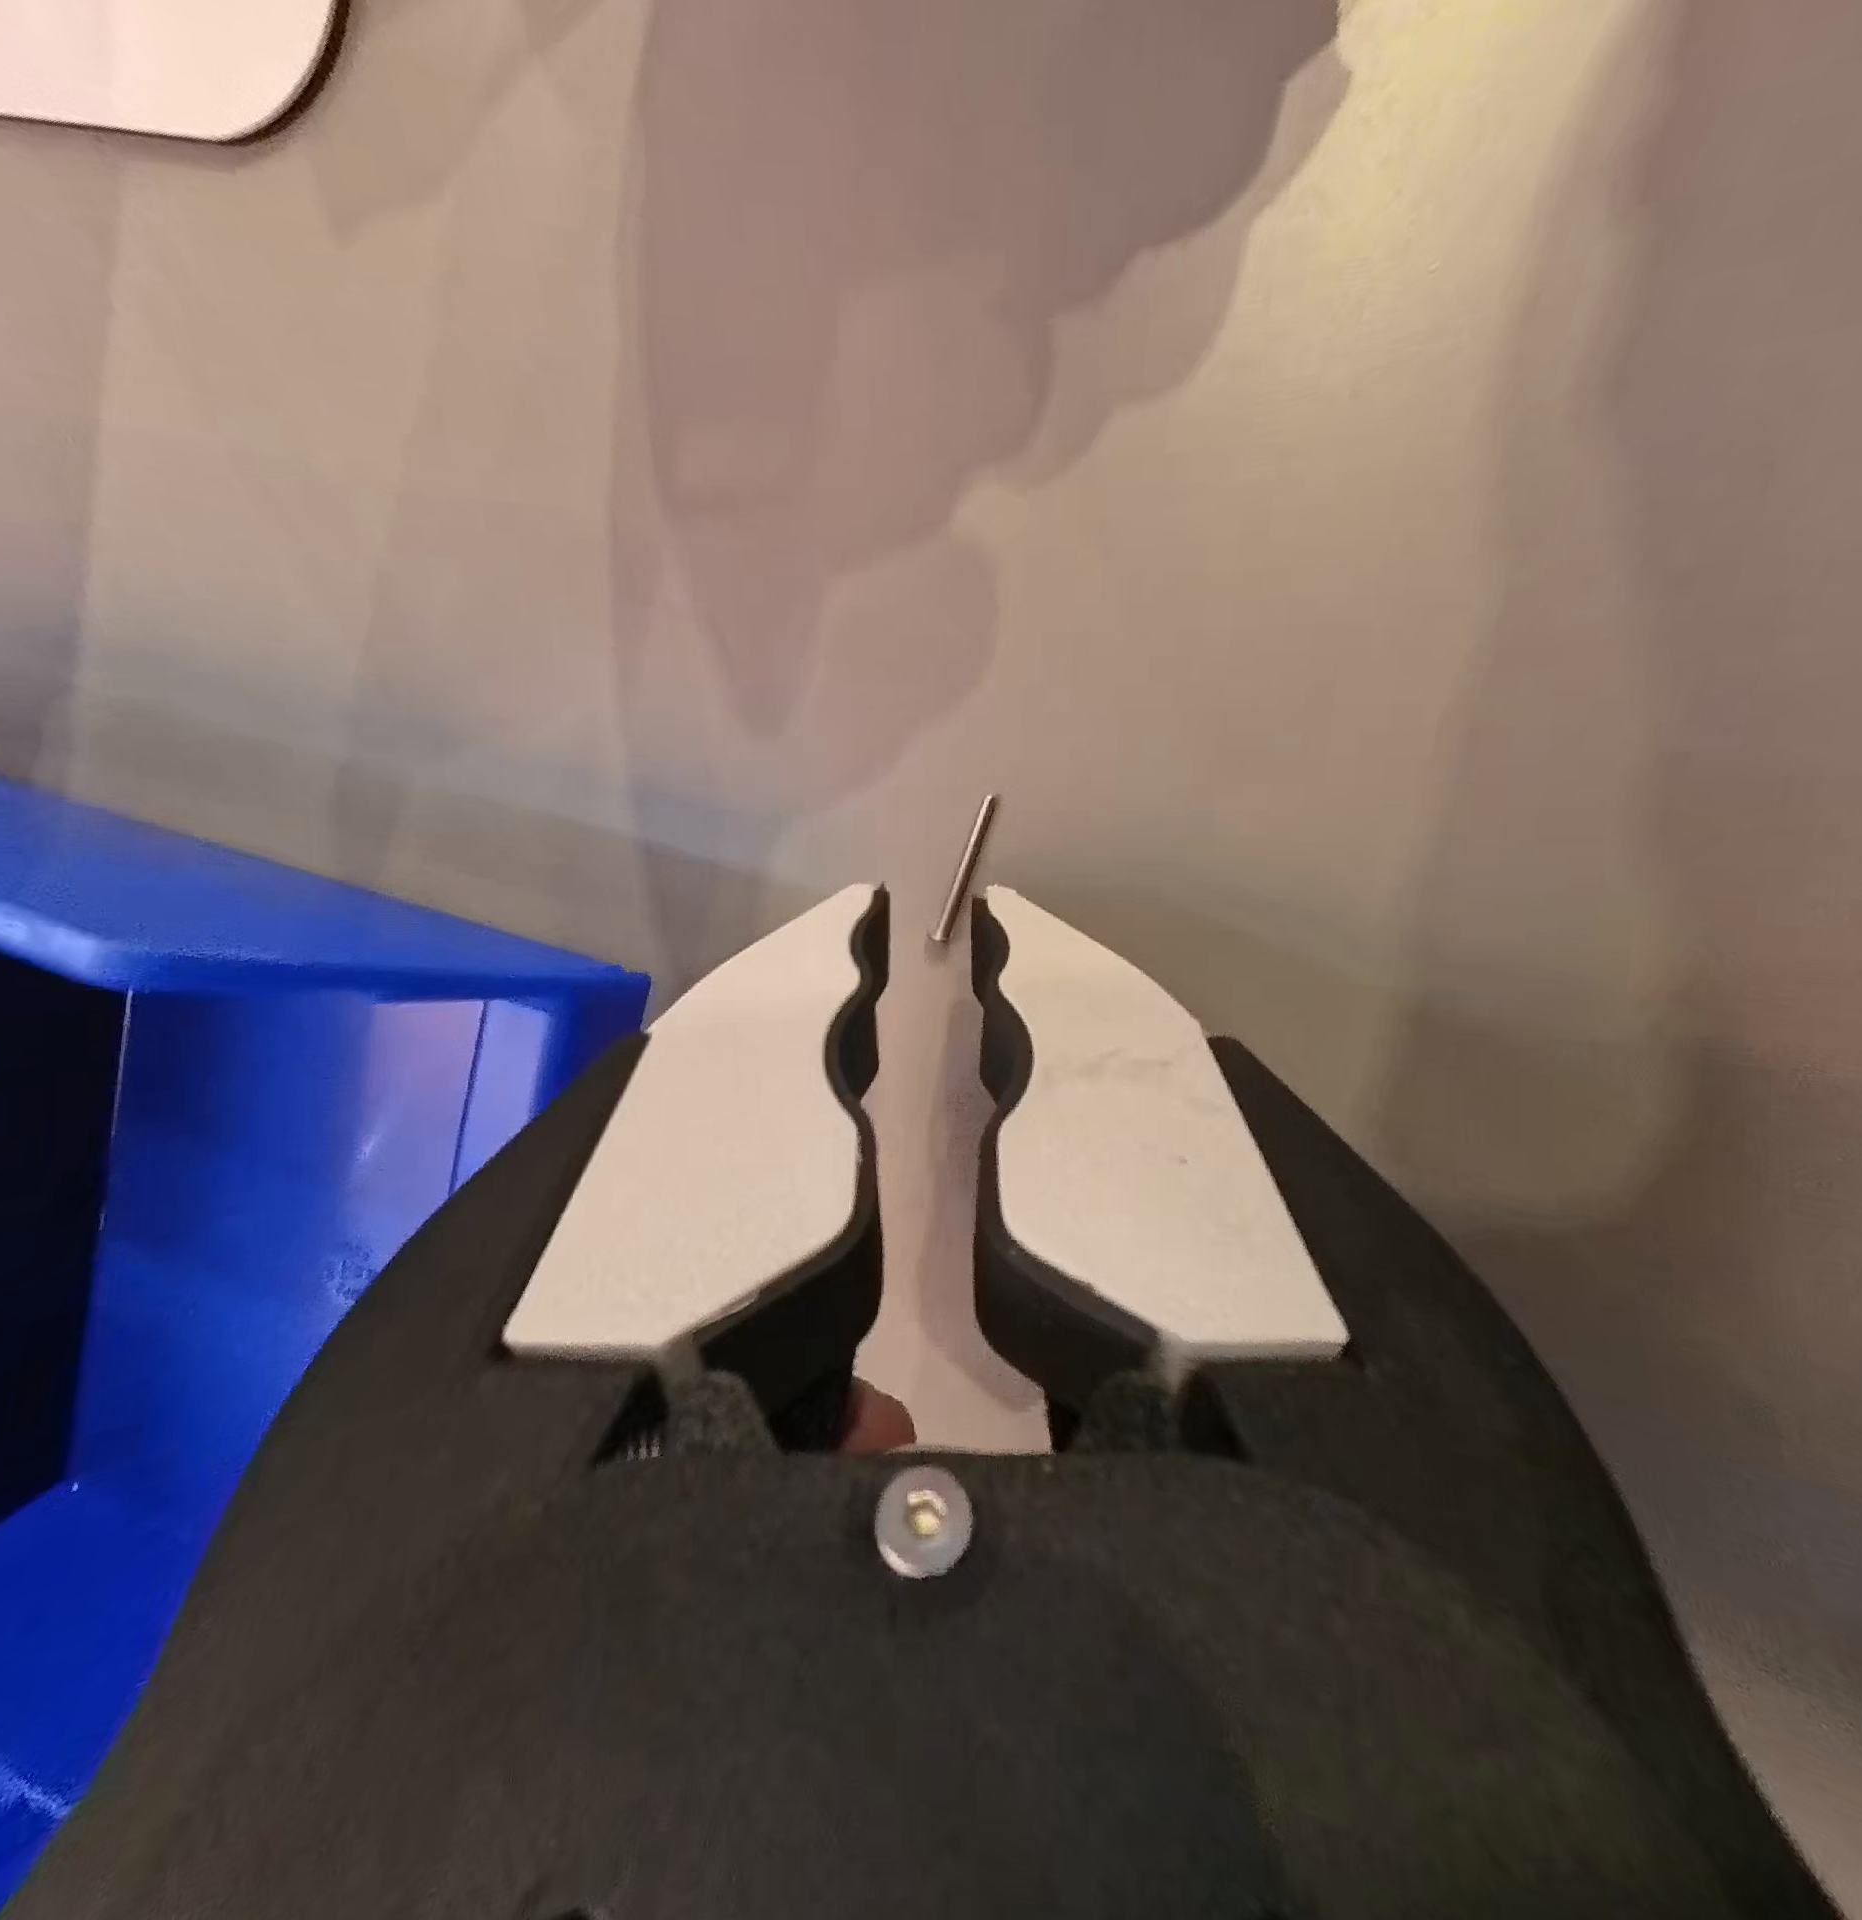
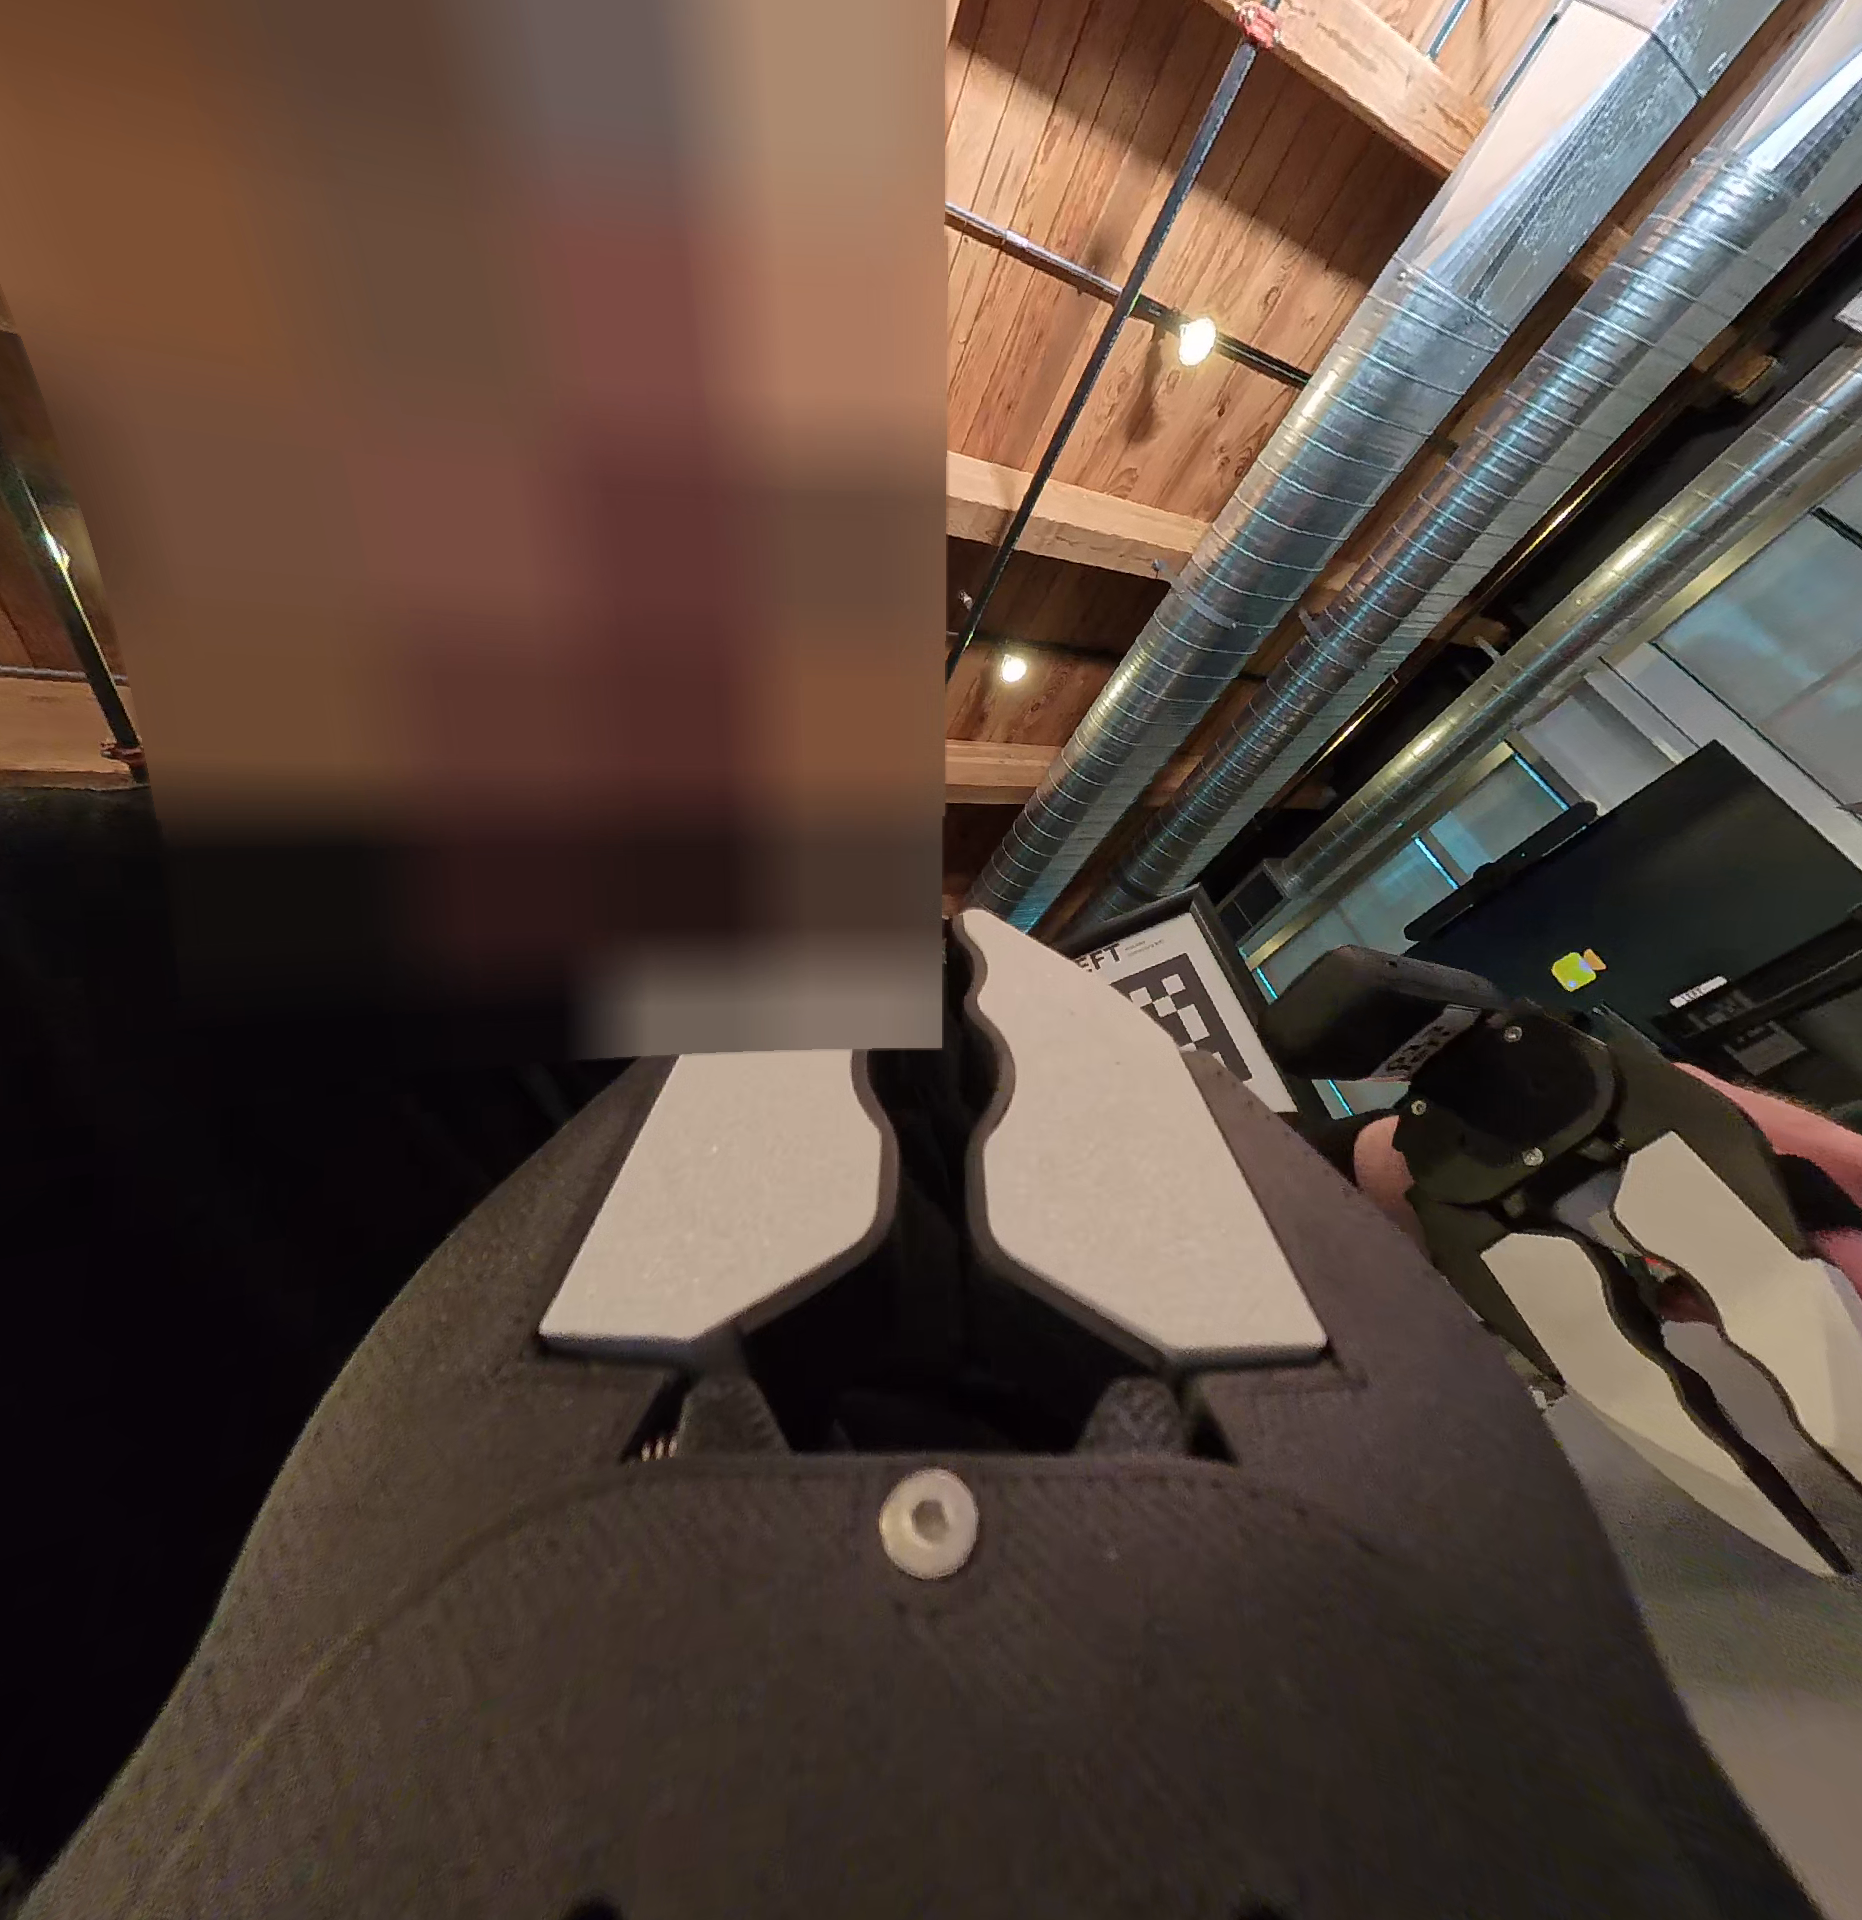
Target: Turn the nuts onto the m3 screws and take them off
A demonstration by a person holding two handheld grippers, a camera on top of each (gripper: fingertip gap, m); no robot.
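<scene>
- Left gripper (image 1: 932,909) points down at the white table (image 1: 1426,727), fingers a little apart and holding nothing.
- One thin screw (image 1: 966,868) lies on the table just past the tips, nearer the right finger; I can't tell if they touch.
- Blue bin (image 1: 283,1091) just left: one.
- Right gripper (image 2: 932,1039) aims up toward the ceiling, fingers apart, empty.
- Nuts seen: none. My read: threading not begun, everything left.
</scene>
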